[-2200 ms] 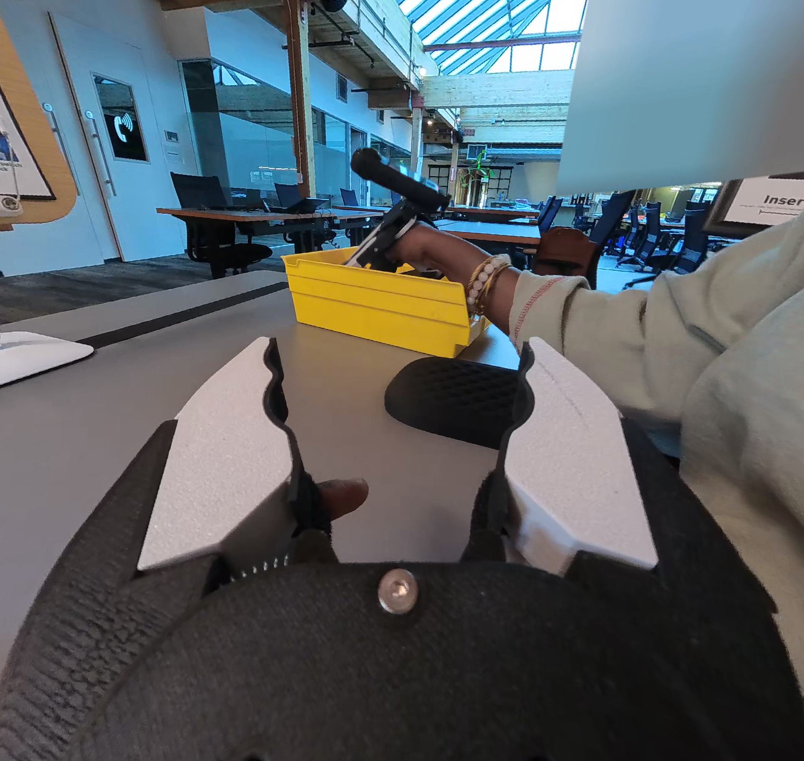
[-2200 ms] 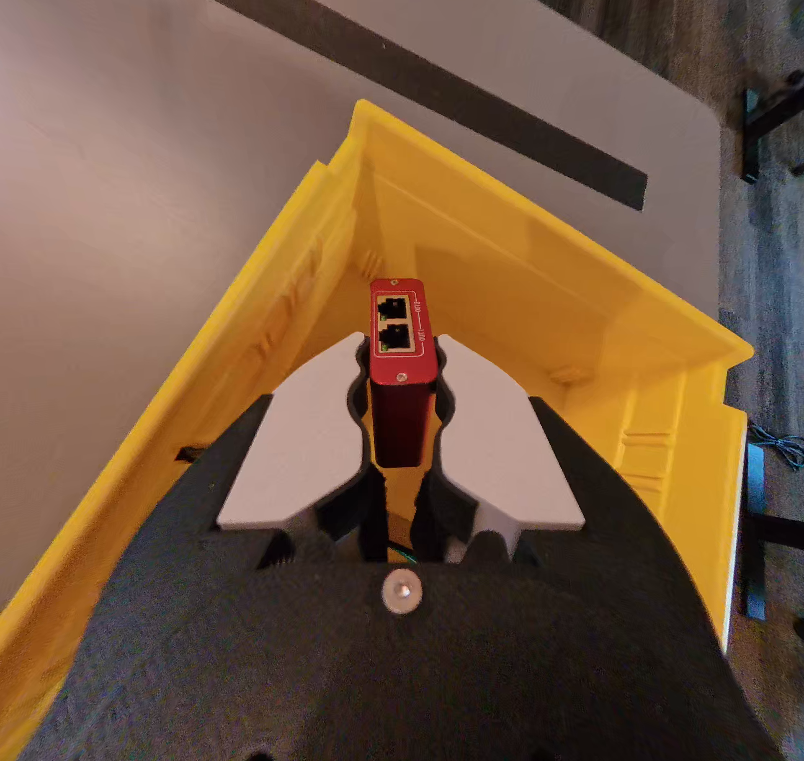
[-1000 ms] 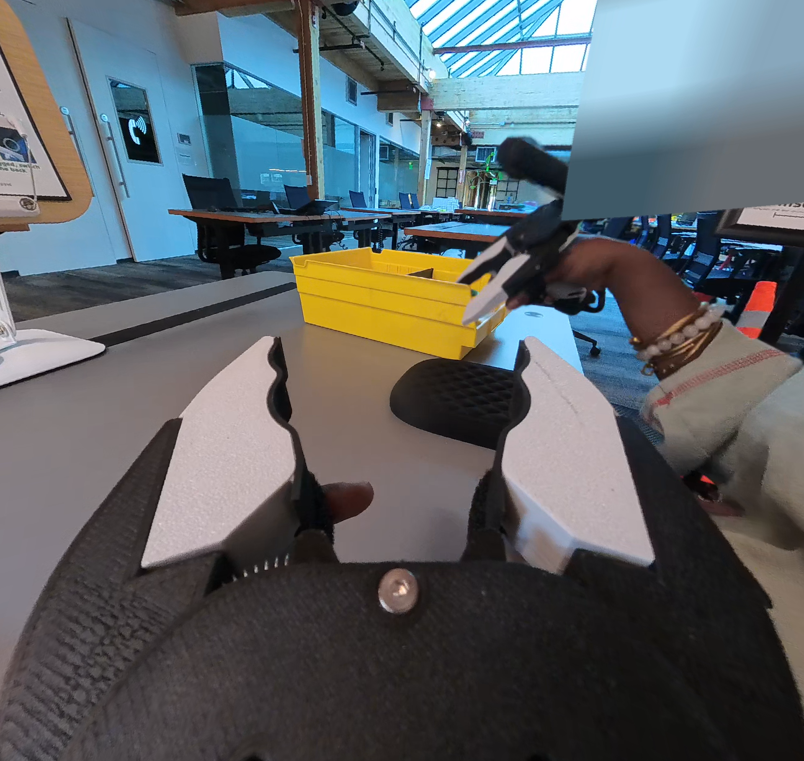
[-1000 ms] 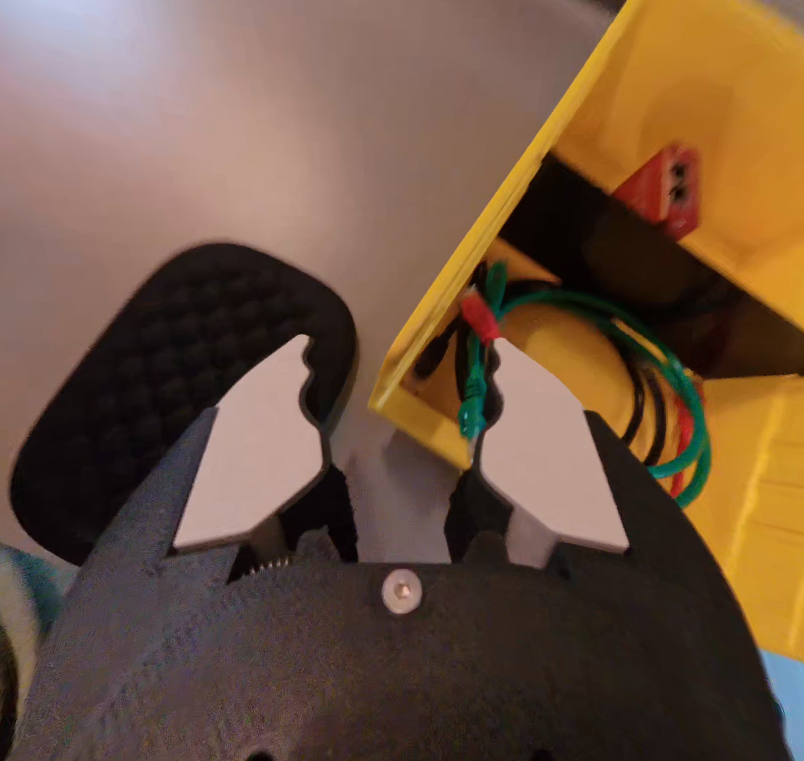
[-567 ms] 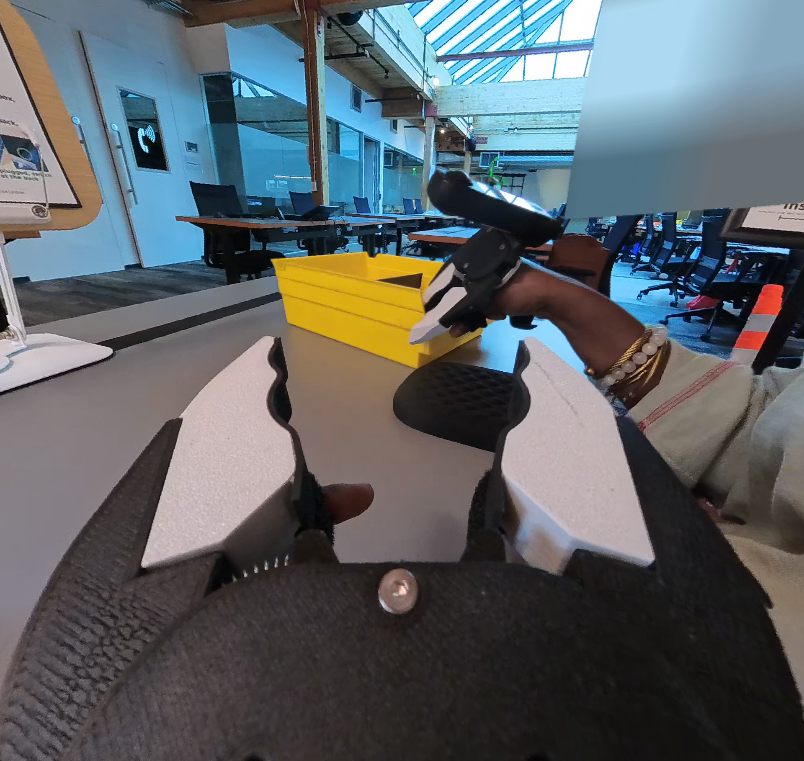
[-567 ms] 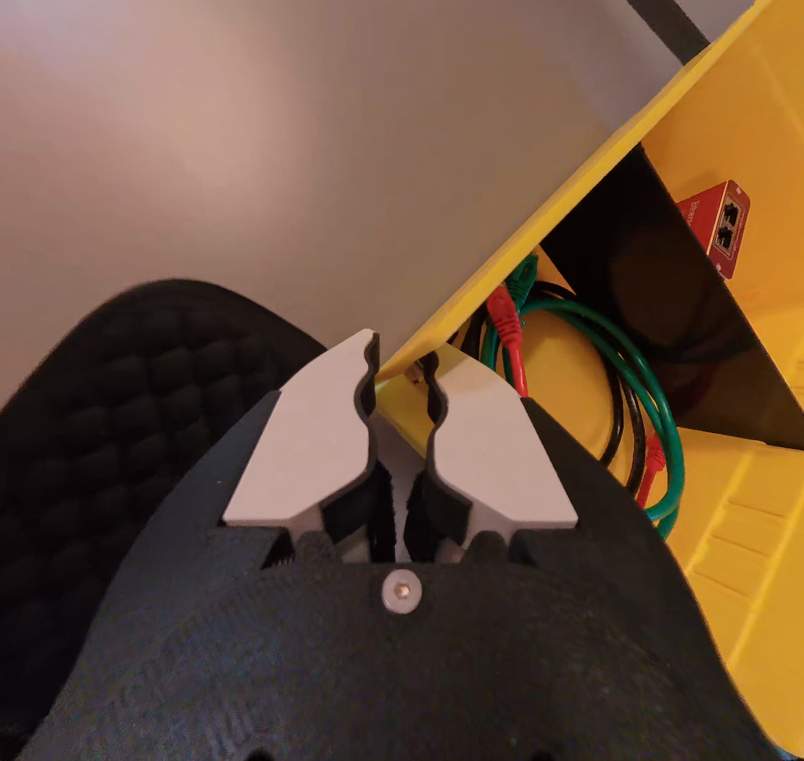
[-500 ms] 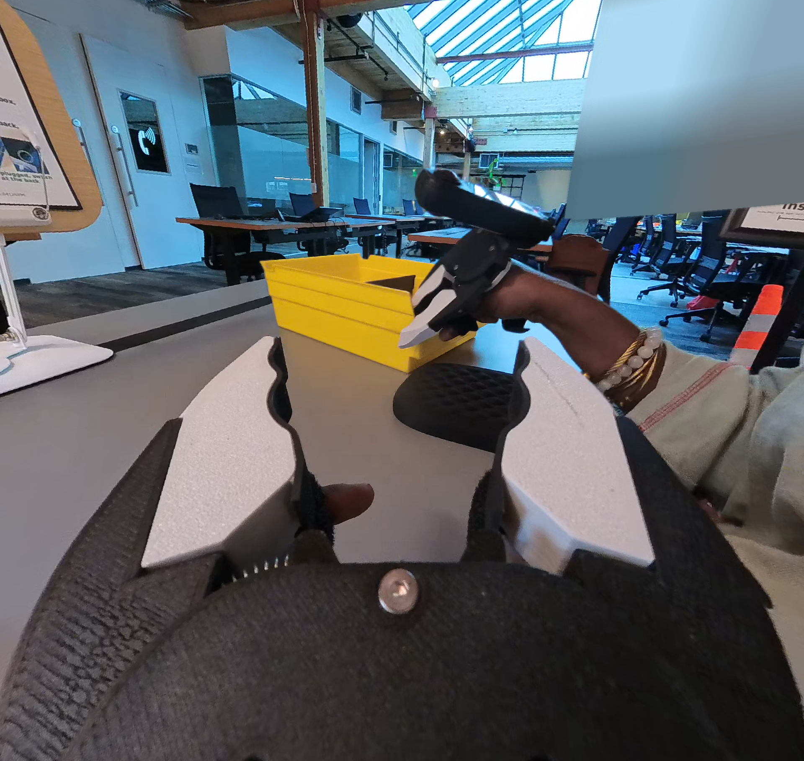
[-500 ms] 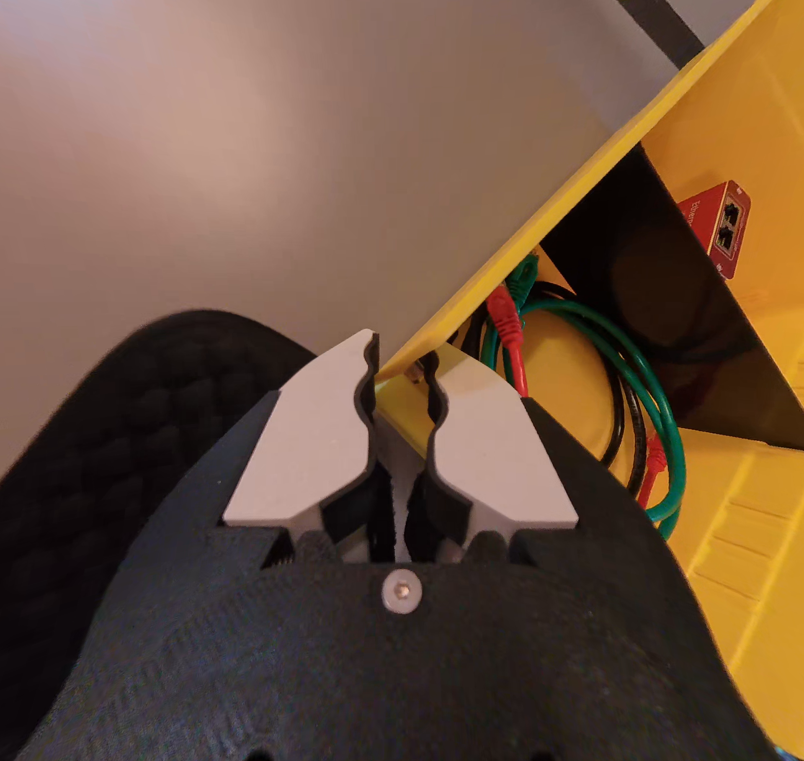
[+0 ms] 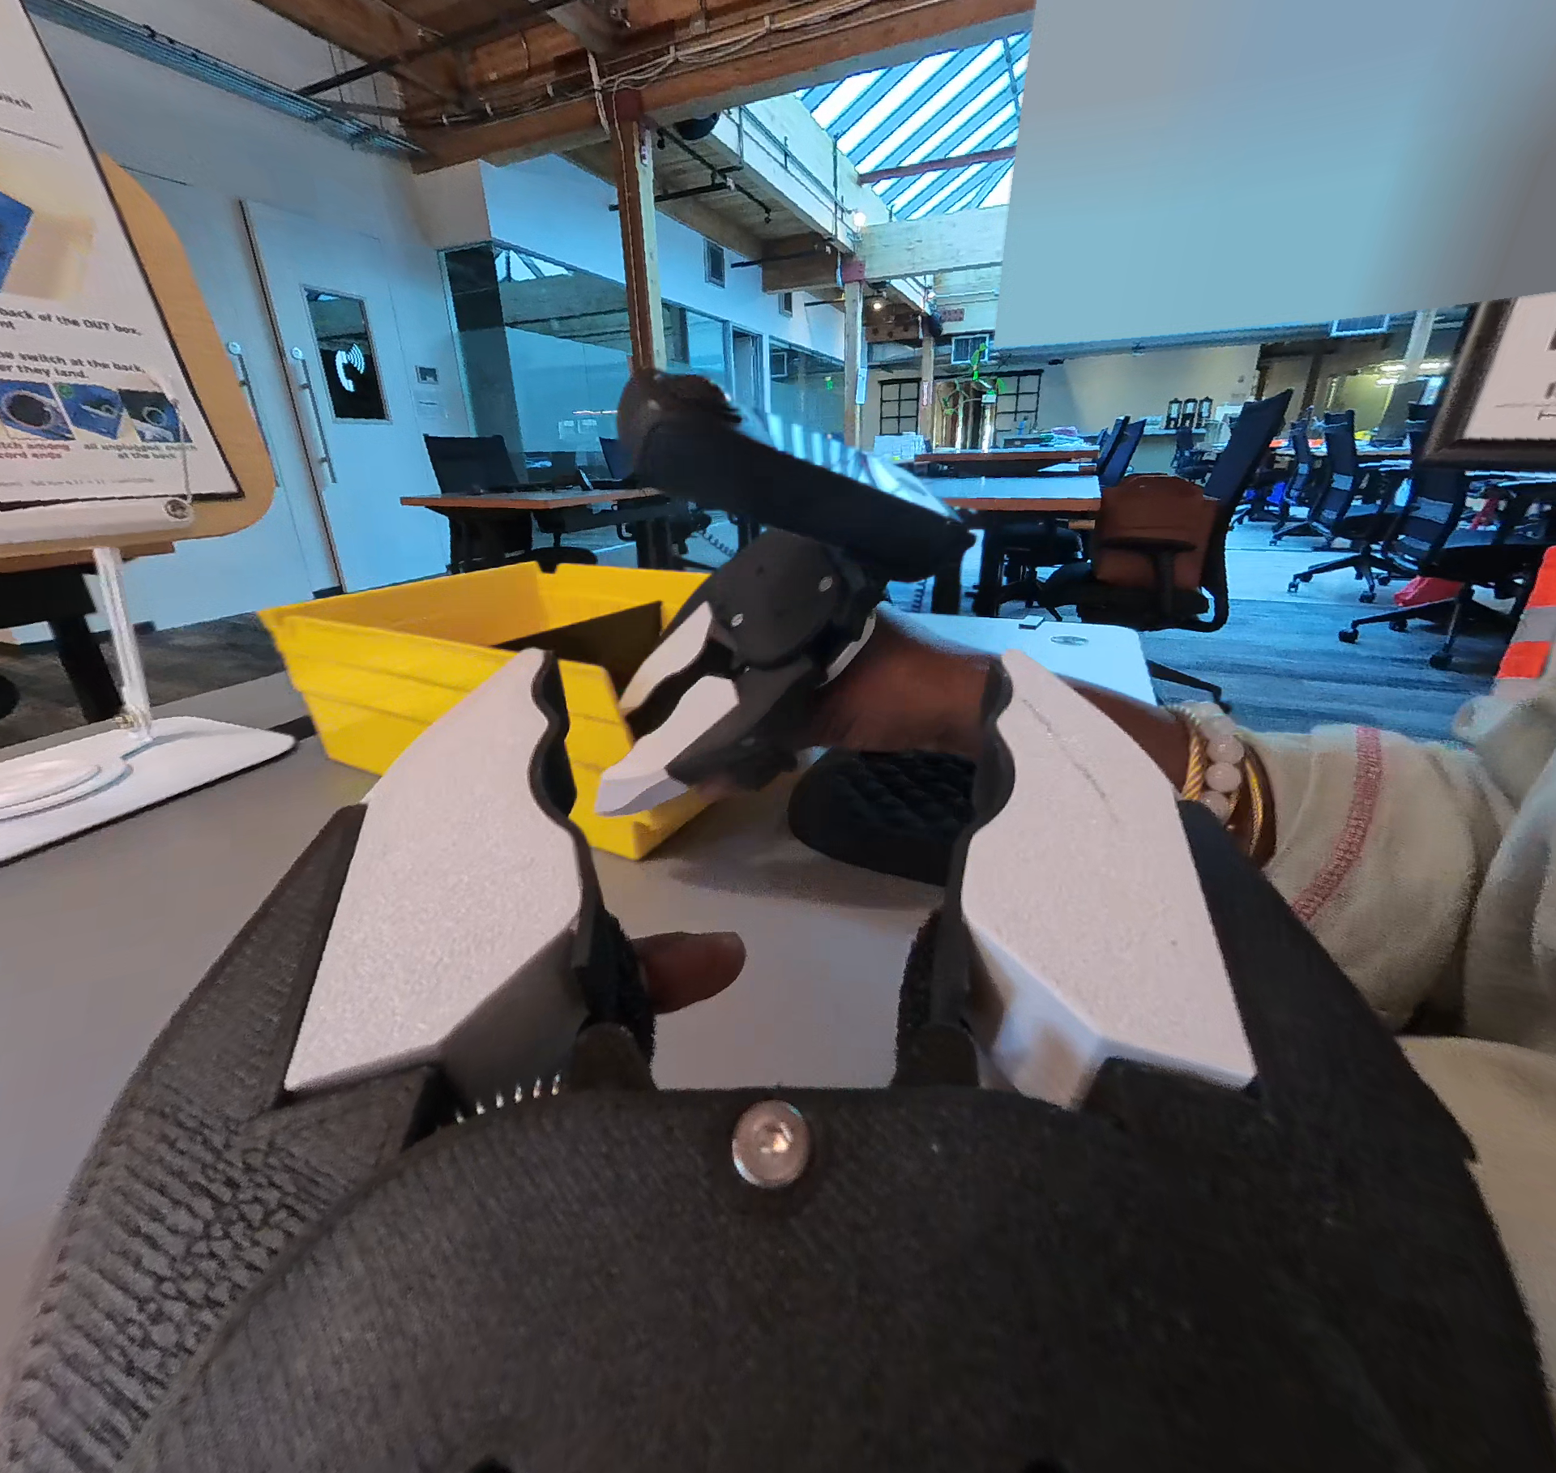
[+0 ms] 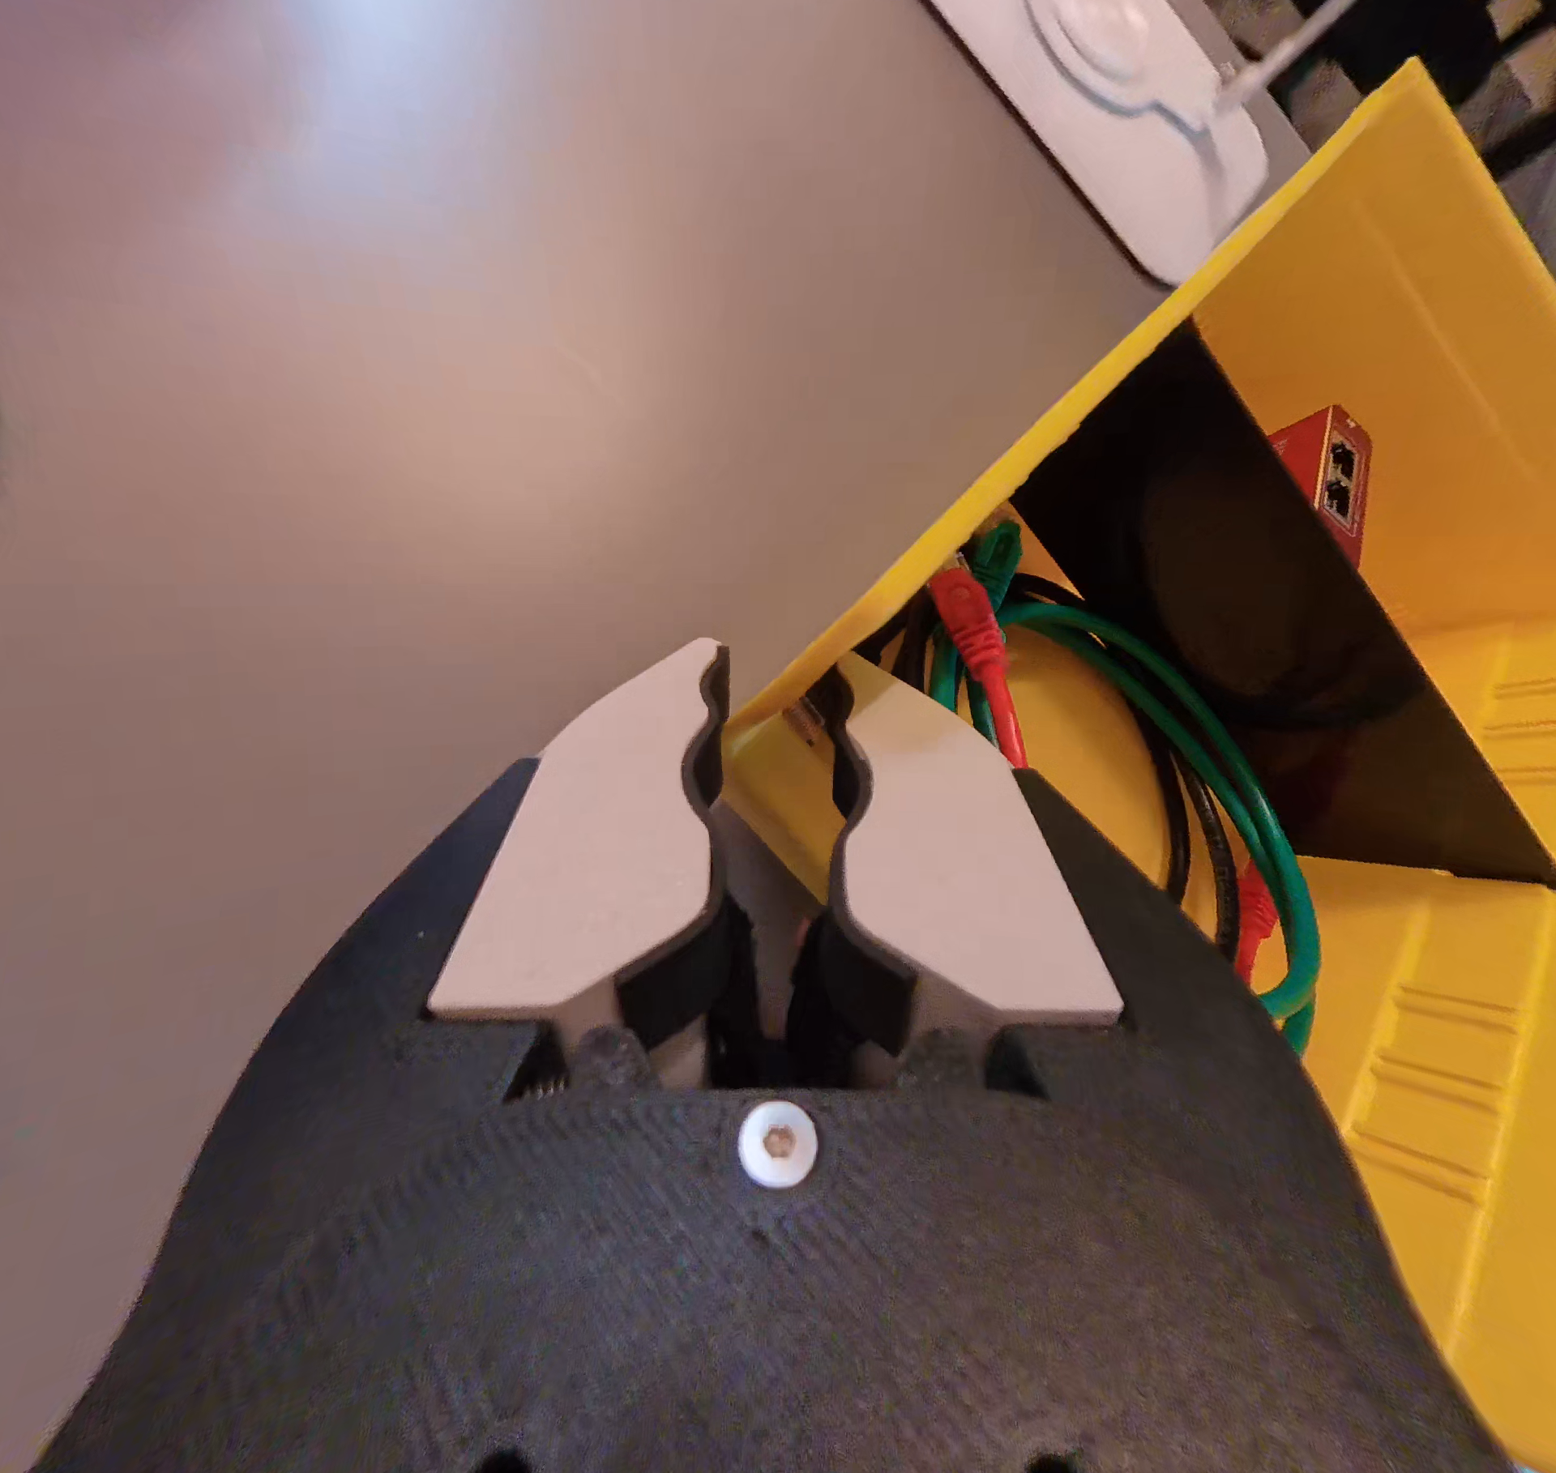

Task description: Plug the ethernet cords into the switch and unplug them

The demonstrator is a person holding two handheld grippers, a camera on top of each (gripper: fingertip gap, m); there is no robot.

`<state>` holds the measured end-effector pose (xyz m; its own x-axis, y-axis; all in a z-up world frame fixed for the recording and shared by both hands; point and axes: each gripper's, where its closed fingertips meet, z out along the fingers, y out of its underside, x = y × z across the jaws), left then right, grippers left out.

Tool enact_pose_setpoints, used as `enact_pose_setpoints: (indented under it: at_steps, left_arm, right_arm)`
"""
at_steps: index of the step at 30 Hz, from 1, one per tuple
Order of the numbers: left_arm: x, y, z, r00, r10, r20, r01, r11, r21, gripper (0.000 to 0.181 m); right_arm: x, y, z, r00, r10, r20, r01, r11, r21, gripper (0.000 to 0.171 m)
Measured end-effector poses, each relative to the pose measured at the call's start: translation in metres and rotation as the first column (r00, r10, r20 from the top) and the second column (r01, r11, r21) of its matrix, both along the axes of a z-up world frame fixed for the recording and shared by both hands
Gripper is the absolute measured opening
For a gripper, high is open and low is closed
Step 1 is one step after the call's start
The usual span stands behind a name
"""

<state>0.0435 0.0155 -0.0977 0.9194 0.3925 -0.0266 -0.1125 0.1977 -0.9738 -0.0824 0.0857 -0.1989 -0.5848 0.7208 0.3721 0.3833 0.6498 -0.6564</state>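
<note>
right hand-held gripper (image 10: pixel 779 704) pinches one yellow bin (image 10: pixel 884 599) wall; left hand-held gripper (image 9: pixel 770 746) gapes empty.

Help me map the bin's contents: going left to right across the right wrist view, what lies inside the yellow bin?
red cord plug → coiled green cord → black divider → red switch

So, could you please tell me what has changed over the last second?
The right gripper came down onto the near corner of the yellow bin and closed on its wall; the bin has slid leftward. The left gripper stayed open and empty, and the cords stayed coiled inside.
</note>
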Motion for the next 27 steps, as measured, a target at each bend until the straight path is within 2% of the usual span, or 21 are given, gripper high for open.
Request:
enact_pose_setpoints:
  at_steps: [3, 7, 10, 13, 17, 21, 25, 27]
  left_arm:
    - [0.003, -0.019, 0.011, 0.999, 0.022, -0.037, -0.023, 1.000, -0.019, 0.091]
    - [0.012, -0.074, 0.056, 0.988, 0.116, -0.102, -0.117, 0.993, -0.005, 0.089]
    - [0.009, -0.136, 0.081, 0.939, 0.314, -0.138, -0.315, 0.949, 0.011, 0.085]
    - [0.002, -0.208, 0.087, 0.840, 0.531, -0.114, -0.535, 0.845, -0.004, 0.084]
    - [-0.008, -0.311, 0.063, 0.630, 0.776, 0.034, -0.774, 0.630, -0.063, 0.084]
    - [-0.008, -0.396, 0.021, 0.405, 0.892, 0.199, -0.892, 0.434, -0.126, 0.083]
    - [-0.008, -0.435, -0.024, 0.295, 0.911, 0.290, -0.903, 0.364, -0.226, 0.083]
    - [-0.013, -0.440, -0.041, 0.280, 0.905, 0.321, -0.894, 0.367, -0.257, 0.083]
  right_arm:
    - [0.000, -0.037, 0.001, 0.997, 0.071, -0.009, -0.071, 0.997, -0.044, 0.023]
    - [0.002, -0.087, 0.001, 0.986, 0.164, -0.028, -0.165, 0.985, -0.056, 0.024]
    - [0.005, -0.125, 0.000, 0.968, 0.248, -0.039, -0.249, 0.968, -0.041, 0.026]
    - [0.012, -0.164, -0.008, 0.940, 0.337, -0.043, -0.338, 0.941, -0.019, 0.032]
    - [0.022, -0.209, -0.010, 0.891, 0.446, -0.084, -0.446, 0.895, 0.015, 0.043]
    - [0.031, -0.226, -0.011, 0.856, 0.509, -0.089, -0.510, 0.860, 0.003, 0.053]
    - [0.052, -0.230, 0.018, 0.844, 0.496, -0.204, -0.534, 0.811, -0.238, 0.058]
    - [0.065, -0.233, 0.044, 0.833, 0.461, -0.305, -0.548, 0.757, -0.355, 0.057]
